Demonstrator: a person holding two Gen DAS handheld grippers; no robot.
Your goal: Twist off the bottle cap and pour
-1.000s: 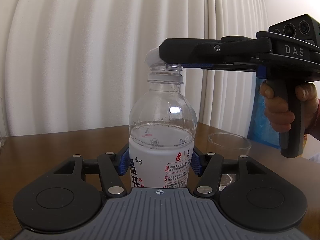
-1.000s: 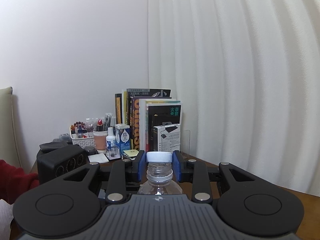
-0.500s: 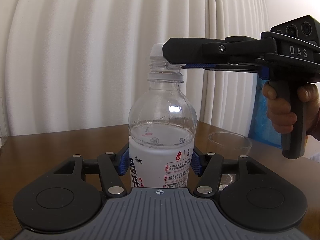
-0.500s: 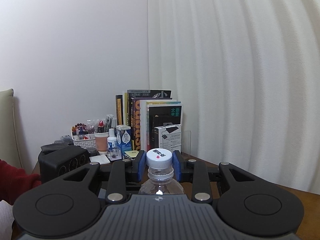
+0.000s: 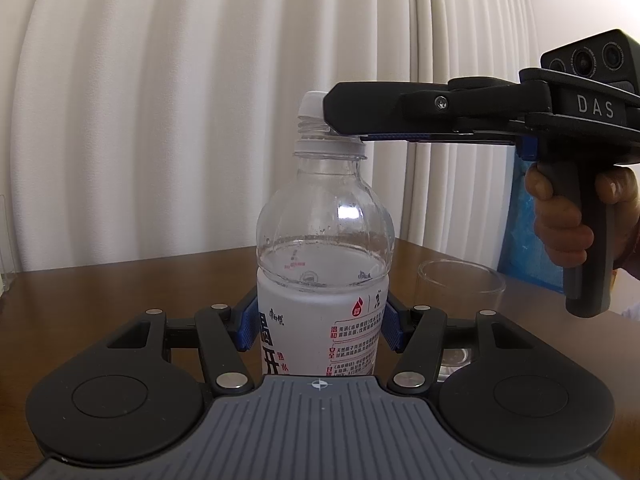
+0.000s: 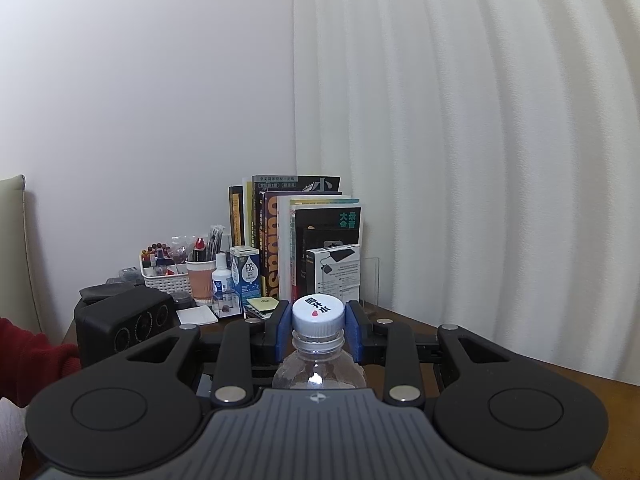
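Bottle (image 5: pixel 322 280) stands upright on the bench (image 5: pixel 120 292), left tool (image 5: pixel 320 326) clamping its label while the right tool (image 6: pixel 318 330) pinches its cap (image 6: pixel 318 312); a slack pinch could drop the loosened cap.

A home room: white curtains (image 6: pixel 460 160), wooden table (image 5: pixel 120 292), books (image 6: pixel 296 236) and toiletries basket (image 6: pixel 164 276).
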